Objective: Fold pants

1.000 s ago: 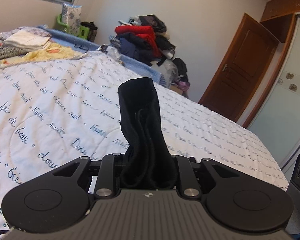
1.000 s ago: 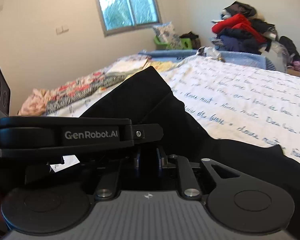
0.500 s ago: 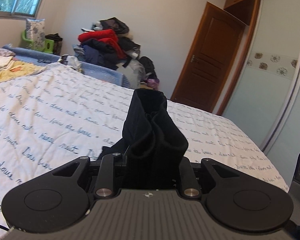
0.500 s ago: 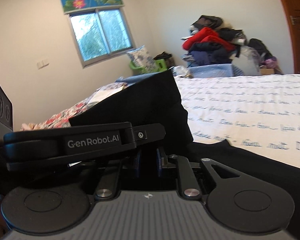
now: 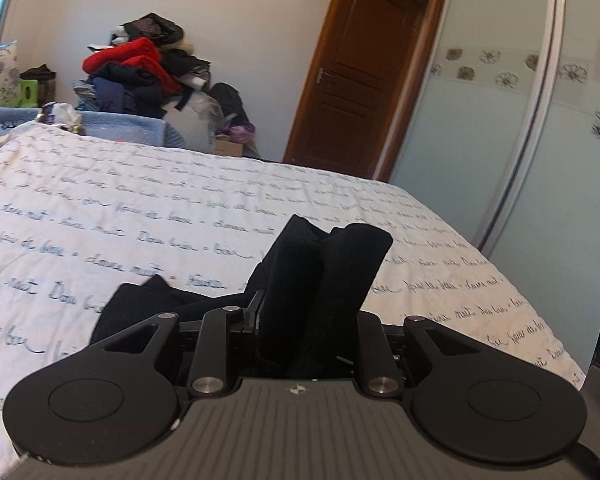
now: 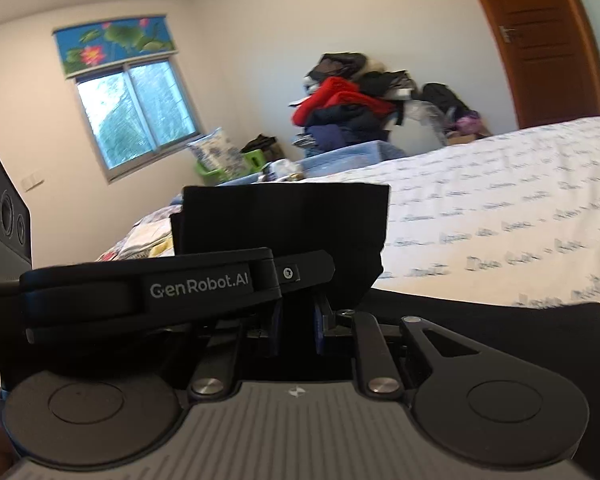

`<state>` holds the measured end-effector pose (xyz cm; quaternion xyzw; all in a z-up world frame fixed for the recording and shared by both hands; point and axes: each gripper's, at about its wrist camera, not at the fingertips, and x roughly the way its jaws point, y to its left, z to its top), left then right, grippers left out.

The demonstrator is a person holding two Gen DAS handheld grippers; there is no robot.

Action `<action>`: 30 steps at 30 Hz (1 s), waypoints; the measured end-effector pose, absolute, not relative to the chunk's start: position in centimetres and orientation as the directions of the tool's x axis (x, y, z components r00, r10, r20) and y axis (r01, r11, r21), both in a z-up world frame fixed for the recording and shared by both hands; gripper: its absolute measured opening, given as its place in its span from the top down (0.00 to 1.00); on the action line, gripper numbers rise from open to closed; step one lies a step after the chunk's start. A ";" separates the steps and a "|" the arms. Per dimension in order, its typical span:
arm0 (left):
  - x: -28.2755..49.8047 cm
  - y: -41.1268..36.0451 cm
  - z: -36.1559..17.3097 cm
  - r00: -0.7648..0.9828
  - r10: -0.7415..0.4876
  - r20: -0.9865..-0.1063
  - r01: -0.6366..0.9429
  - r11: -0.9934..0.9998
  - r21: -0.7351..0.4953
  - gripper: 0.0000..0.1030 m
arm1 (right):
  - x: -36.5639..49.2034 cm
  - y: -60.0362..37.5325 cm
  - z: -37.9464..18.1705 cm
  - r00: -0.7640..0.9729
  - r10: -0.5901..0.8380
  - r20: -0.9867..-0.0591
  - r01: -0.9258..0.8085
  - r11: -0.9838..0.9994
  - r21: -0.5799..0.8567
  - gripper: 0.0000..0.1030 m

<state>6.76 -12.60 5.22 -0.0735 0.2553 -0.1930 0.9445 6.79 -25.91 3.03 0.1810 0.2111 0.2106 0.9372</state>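
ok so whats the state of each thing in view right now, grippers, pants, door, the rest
left gripper: shut on a bunched fold of the pants
right gripper: shut on a flat edge of the pants
black pants: held up at two places, the rest trailing on the bed
bed cover: spread flat
wooden door: closed
window: looks closed
clothes pile: heaped, unfolded

Counted: two hand-held grippers (left [image 5: 300, 320], right [image 6: 296, 320]), one pair of black pants [image 5: 324, 280], one bed [image 5: 180, 208], one wooden door [image 5: 360, 80], one window [image 6: 140, 116].
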 end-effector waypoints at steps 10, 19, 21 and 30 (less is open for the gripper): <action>6.5 -18.3 3.4 0.767 -0.435 -0.472 0.411 0.897 -0.160 0.72 | 5.8 -29.8 1.1 0.860 0.379 -0.340 -0.225 0.882 0.413 0.84; 6.5 -20.9 2.1 0.736 -0.466 -0.491 0.458 0.877 -0.145 0.71 | 4.6 -32.0 -0.6 0.874 0.337 -0.349 -0.166 0.884 0.436 0.84; 6.4 -21.5 1.9 0.730 -0.470 -0.496 0.466 0.873 -0.143 0.71 | 4.4 -32.6 -0.9 0.876 0.330 -0.352 -0.155 0.884 0.442 0.84; 6.4 -23.5 0.9 0.705 -0.488 -0.515 0.493 0.859 -0.140 0.71 | 3.4 -34.4 -1.6 0.880 0.298 -0.370 -0.107 0.883 0.457 0.84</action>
